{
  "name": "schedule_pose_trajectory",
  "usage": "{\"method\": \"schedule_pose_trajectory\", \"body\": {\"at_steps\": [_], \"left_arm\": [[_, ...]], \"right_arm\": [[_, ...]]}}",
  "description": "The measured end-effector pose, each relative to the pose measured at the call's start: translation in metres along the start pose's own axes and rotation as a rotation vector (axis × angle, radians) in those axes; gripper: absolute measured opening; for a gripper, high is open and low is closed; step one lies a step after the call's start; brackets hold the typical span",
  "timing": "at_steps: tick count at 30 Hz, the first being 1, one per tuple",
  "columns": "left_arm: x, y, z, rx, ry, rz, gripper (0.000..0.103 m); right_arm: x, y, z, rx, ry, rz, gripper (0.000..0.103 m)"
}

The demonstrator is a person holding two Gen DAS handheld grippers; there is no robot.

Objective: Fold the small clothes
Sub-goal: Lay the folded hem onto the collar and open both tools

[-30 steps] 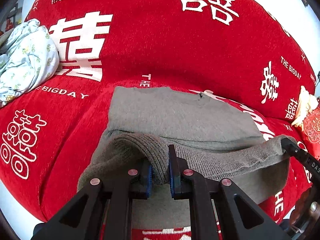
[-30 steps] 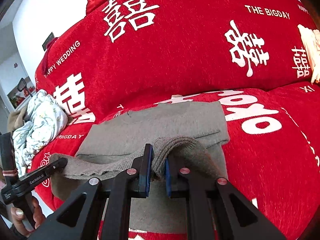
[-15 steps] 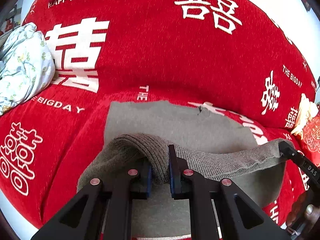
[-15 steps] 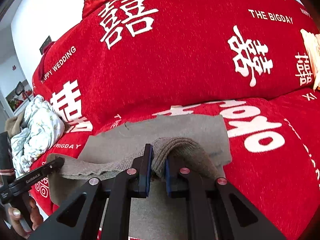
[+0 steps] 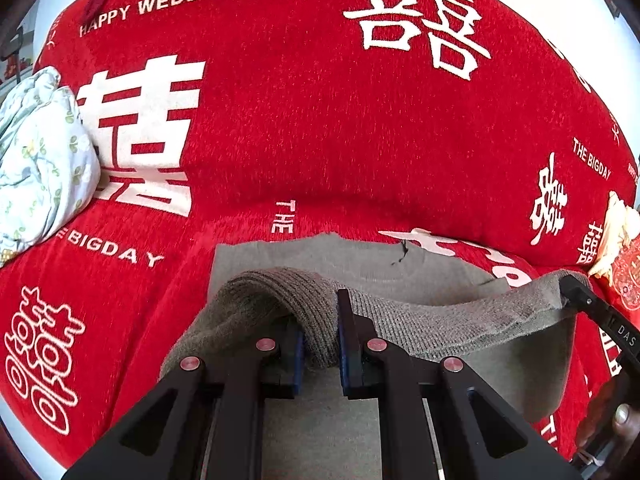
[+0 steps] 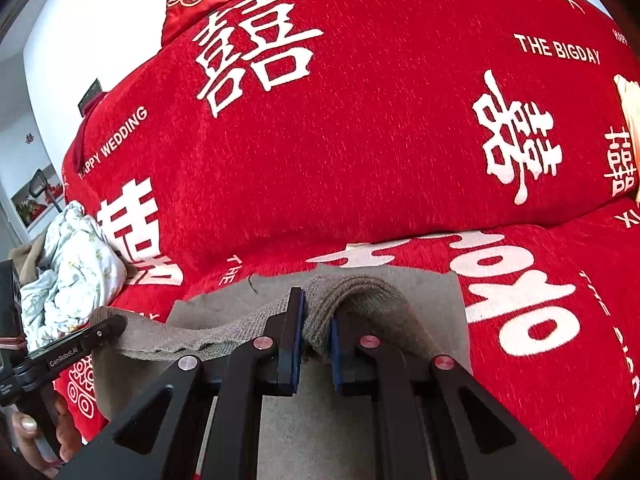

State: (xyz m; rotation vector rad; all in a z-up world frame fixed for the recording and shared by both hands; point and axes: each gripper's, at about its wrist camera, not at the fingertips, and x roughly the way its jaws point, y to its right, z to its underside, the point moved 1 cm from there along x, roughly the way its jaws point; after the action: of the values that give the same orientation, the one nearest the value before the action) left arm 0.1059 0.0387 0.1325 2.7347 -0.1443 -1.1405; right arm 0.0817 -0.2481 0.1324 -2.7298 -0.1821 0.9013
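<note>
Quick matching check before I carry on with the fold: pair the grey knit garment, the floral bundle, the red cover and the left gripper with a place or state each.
1. grey knit garment
2. floral bundle
3. red cover
4. left gripper

A. white lettering all over
B. shut on the hem
C. hem lifted between both grippers
D. crumpled at the far left

Pairs: 1-C, 2-D, 3-A, 4-B
</note>
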Motion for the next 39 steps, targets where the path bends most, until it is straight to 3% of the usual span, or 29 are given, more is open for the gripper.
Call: {"method": "schedule_pose_trajectory", "body": {"at_steps": [13,31,33,35,36,37,38,39], "left_arm": [[0.052,0.013,-0.032,0.022,-0.049,0.002,0.014],[0.167,-0.008,-0.035,-0.054,-0.260,-0.003,0.015],[0.178,-0.012,-0.034,-0.076,-0.298,0.008,0.020],[0.190,-0.019,-0.032,-0.108,-0.341,0.037,0.031],[0.194,-0.022,-0.032,-0.125,-0.360,0.066,0.039],[0.194,-0.023,-0.032,-0.134,-0.362,0.091,0.044],[0.192,-0.025,-0.033,-0.147,-0.357,0.129,0.058],[0.189,-0.027,-0.035,-0.159,-0.346,0.151,0.071]], "right_arm": [[0.051,0.028,-0.014,0.082,-0.053,0.026,0.013],[0.152,0.058,-0.005,0.140,-0.228,0.081,0.013],[0.158,0.061,-0.003,0.143,-0.241,0.082,0.013],[0.165,0.066,-0.001,0.176,-0.254,0.063,0.018],[0.167,0.070,-0.001,0.199,-0.257,0.055,0.027],[0.168,0.073,0.000,0.225,-0.260,0.049,0.049],[0.167,0.076,-0.001,0.244,-0.250,0.044,0.061],[0.163,0.078,-0.002,0.257,-0.222,0.047,0.082]]}}
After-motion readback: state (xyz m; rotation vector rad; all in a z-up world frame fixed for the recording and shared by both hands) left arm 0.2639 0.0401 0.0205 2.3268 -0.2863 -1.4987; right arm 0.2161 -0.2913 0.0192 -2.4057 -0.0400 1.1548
